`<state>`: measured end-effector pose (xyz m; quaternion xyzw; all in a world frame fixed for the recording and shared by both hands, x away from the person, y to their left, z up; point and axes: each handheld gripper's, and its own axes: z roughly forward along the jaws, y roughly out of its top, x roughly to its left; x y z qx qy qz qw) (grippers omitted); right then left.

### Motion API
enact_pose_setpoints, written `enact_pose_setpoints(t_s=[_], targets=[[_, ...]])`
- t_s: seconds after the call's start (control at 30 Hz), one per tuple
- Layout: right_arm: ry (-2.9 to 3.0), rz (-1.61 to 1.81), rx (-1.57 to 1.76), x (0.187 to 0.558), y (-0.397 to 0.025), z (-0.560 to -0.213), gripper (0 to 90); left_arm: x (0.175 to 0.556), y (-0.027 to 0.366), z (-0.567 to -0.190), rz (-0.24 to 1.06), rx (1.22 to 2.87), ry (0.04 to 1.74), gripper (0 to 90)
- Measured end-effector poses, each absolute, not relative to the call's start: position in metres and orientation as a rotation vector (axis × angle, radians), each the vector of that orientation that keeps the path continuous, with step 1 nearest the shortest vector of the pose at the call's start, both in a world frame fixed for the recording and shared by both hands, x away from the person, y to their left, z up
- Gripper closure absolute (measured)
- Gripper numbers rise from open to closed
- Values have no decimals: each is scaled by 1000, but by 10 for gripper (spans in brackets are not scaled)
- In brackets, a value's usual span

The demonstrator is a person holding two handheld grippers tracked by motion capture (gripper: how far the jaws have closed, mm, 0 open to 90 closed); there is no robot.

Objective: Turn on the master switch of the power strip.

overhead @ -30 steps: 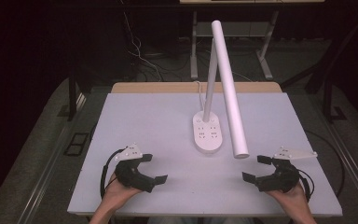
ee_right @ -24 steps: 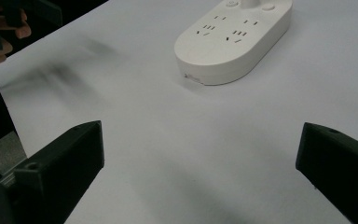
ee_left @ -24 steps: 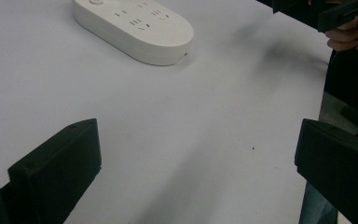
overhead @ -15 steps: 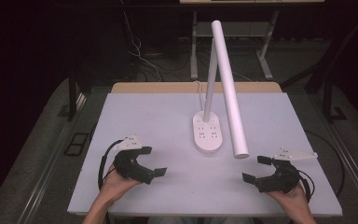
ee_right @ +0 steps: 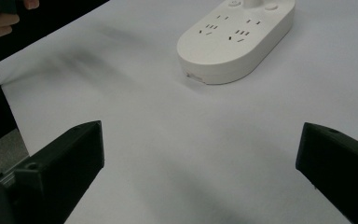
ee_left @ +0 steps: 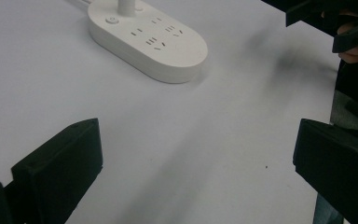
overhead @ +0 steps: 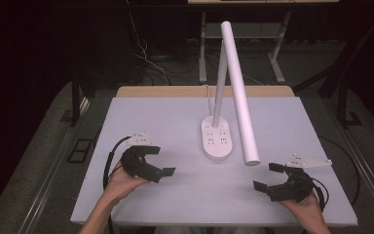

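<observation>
Both my tongs wide open, empty: left gripper (overhead: 158, 161), right gripper (overhead: 270, 176). Lamp (overhead: 218, 139) at 12 o'clock; risk: bumping its long head (overhead: 239, 92), tipping it.

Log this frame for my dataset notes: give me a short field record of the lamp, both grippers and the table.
lamp: white desk lamp, upright stem, long tube head slanting down toward the person
lamp base: oval with sockets, flat on table
left gripper: jaws open, holding nothing, left of the base, apart from it
right gripper: jaws open, holding nothing, right of the base, near the tube's low end
table: white top
</observation>
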<state>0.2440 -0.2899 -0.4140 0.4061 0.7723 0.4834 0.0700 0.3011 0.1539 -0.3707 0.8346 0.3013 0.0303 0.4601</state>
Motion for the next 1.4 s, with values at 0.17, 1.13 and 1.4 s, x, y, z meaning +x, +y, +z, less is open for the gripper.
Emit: enact_pose_setpoints(t_s=[0.17,1.13,1.4], targets=[[2323,1456,1221,244,-290,-414,3,308,152,-366,74,2058,738,6],[2328,1447,1209,242,-291,-415,3,352,131,-339,92,2120,704,16],[2326,1449,1205,243,-290,-416,3,367,123,-337,93,2145,705,24]])
